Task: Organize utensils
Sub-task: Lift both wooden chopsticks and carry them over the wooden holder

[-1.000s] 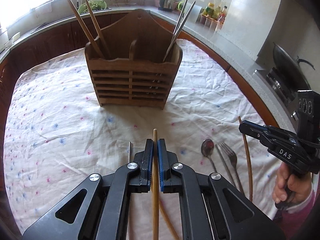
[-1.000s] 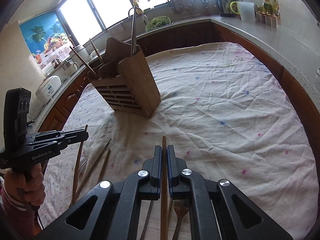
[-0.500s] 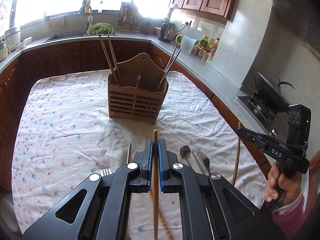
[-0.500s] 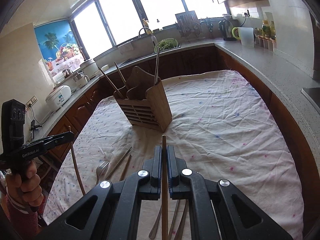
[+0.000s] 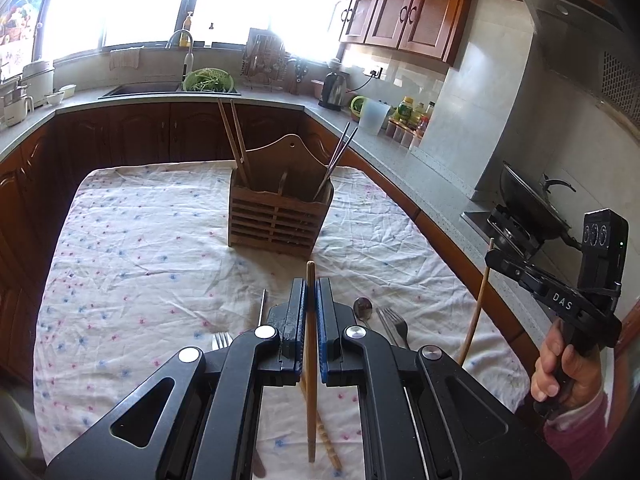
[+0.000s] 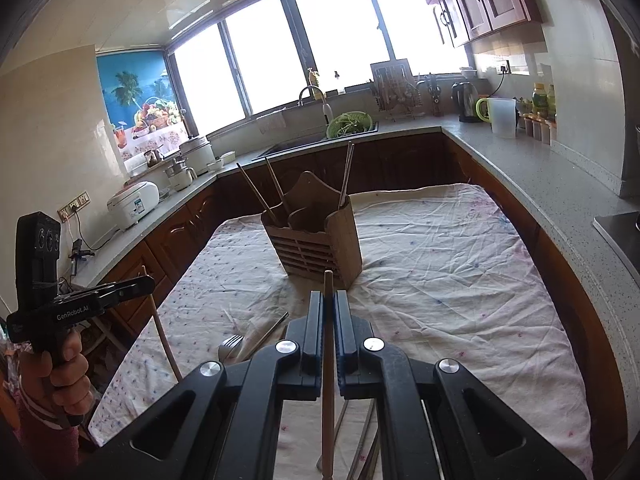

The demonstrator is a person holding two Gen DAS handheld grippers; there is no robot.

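Table [image 5: 120, 248] cloth is bare mid-frame around the wooden utensil holder [image 5: 280, 216]; counters close along both frame sides. Left hand-held gripper [image 5: 308, 312] clamped on a wooden chopstick [image 5: 310, 380]; right hand-held gripper [image 6: 328, 320] clamped on another chopstick [image 6: 328, 400]. Loose forks [image 5: 394, 320] lie at lower centre. Gripper bodies read "DAS" and "GenRobot.AI".

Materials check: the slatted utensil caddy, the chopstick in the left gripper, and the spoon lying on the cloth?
Utensil caddy: looks like wood or bamboo, matte brown, with visible slats.
Chopstick clamped in the left gripper: wood or bamboo by its tan, dull surface.
Spoon: likely stainless steel; grey bowl with a bright glint.
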